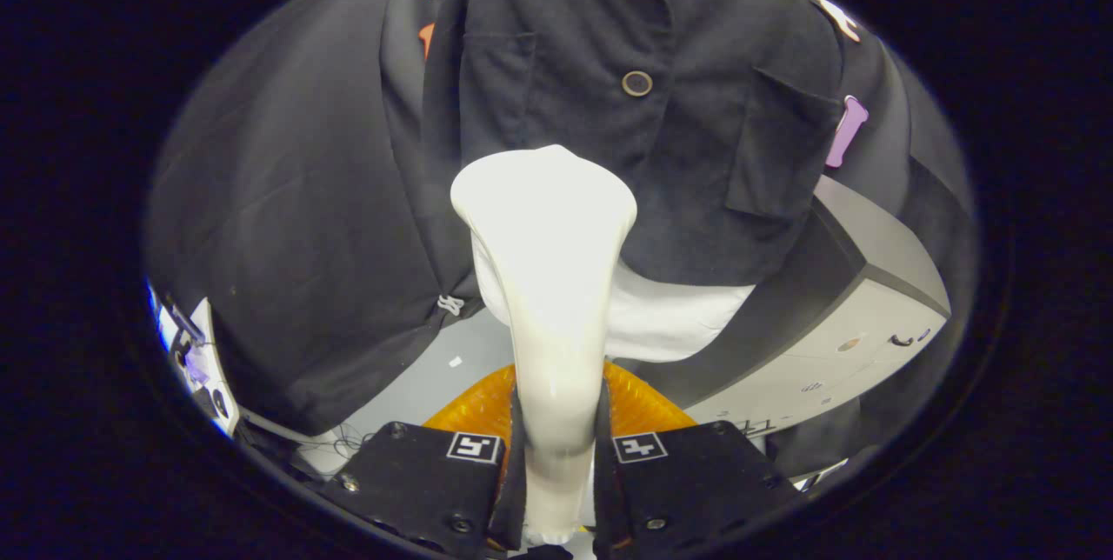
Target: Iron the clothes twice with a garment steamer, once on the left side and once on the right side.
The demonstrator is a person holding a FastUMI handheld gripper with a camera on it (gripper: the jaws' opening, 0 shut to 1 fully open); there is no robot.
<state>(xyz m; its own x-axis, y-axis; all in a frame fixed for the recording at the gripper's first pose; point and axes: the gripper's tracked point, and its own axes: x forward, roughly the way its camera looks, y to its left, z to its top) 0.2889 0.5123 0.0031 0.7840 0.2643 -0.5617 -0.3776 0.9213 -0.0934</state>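
- gripper (556, 447) closed tight on the steamer (548, 282) handle, a finger pressed on either side, handle fills the gap between them
- steamer's long axis runs straight ahead from the fingers, narrow neck at the grip, flaring to a wide head beyond them
- head is level with the lower hem of the dark shirt (643, 108), which hangs on a white mannequin torso (678, 316) directly ahead; touching the cloth or just short of it, can't tell
- head lines up a bit left of the button (636, 83) placket, over the left-hand panel as seen from here
- judgement: next stroke runs up/down along that panel; other side, with the pocket, lies right of the head
- orange ribbed piece (478, 408) sits just behind the fingers
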